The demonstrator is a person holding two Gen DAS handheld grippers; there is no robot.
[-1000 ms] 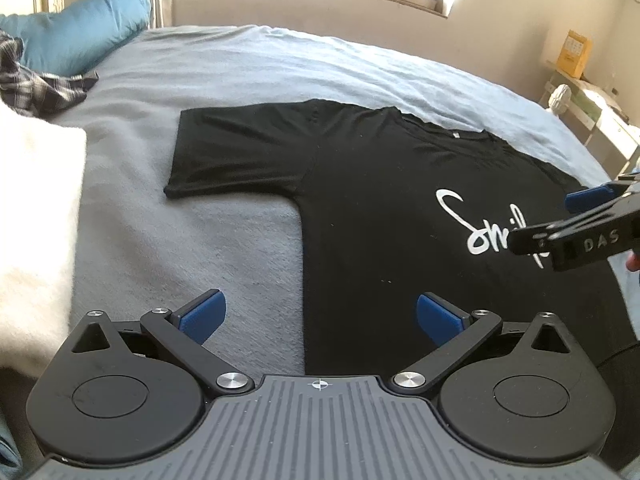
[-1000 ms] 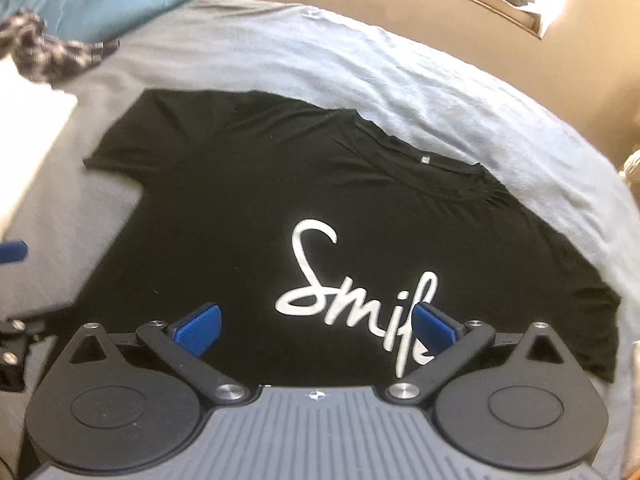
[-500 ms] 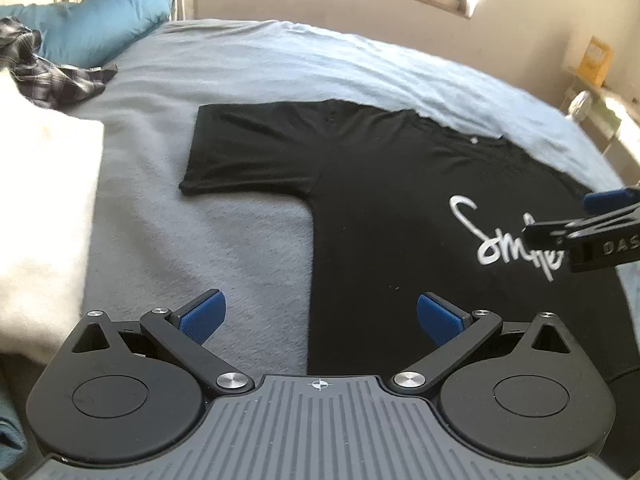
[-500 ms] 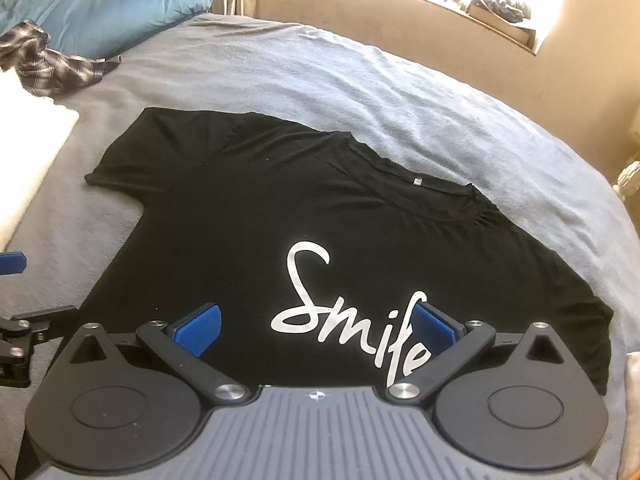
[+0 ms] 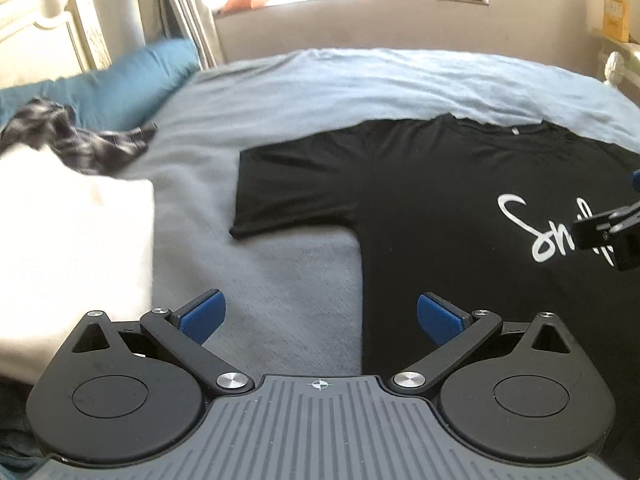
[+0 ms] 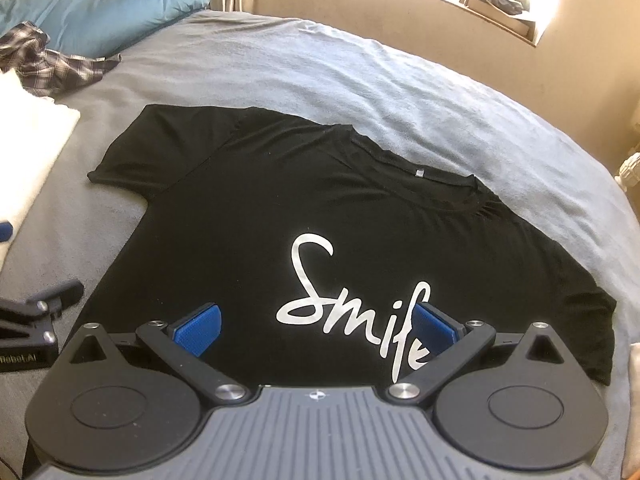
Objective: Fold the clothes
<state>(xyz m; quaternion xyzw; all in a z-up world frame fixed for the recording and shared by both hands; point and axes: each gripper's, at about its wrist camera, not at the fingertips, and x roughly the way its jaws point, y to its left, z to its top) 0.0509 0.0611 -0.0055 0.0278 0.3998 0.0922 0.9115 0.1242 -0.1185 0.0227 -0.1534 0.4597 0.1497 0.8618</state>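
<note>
A black T-shirt [image 6: 304, 208] printed with white script reading "Smile" [image 6: 352, 312] is spread flat on the grey bedspread [image 6: 360, 80], while the left gripper [image 5: 319, 316] and right gripper [image 6: 316, 324] are held wide apart-fingered above it, empty.

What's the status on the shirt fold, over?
Left gripper open, right gripper open, both empty. Black T-shirt flat on the bed, unfolded. Nothing on it.

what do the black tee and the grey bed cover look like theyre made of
Black t-shirt: looks like thin matte cotton-type jersey; it lies flat and limp, with fine puckers at the neckline and a smooth white print.
Grey bed cover: seems a soft, brushed fleece-like fabric, going by its fuzzy, napped surface. Exact fibres can't be told.
</note>
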